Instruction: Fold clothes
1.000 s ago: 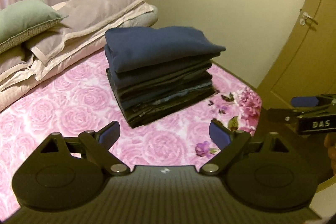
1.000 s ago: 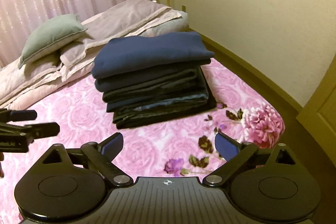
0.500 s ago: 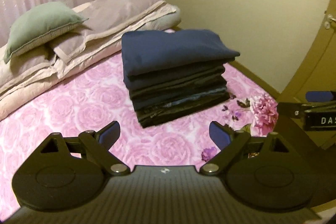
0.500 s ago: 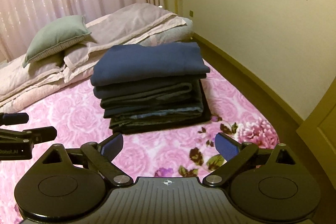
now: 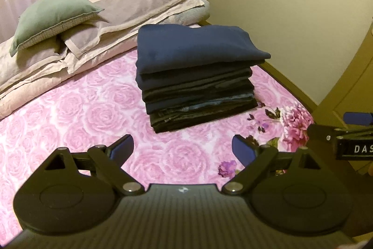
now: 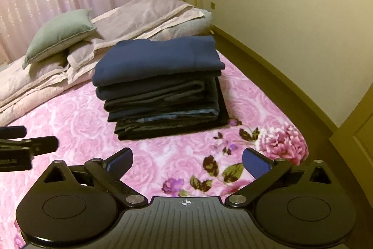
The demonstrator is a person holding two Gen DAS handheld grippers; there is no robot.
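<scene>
A stack of folded dark clothes [image 5: 198, 76], a navy piece on top, sits on a pink rose-print bed [image 5: 70, 113], ahead of both tools and well clear of their tips. The left hand-held gripper [image 5: 183, 148] hovers with jaws spread and nothing between them. The right hand-held gripper [image 6: 187, 161], just beside it, is opening its jaws, also empty. Beyond the stack lie a green pillow [image 6: 58, 33] and folded bedding [image 6: 149, 15].
</scene>
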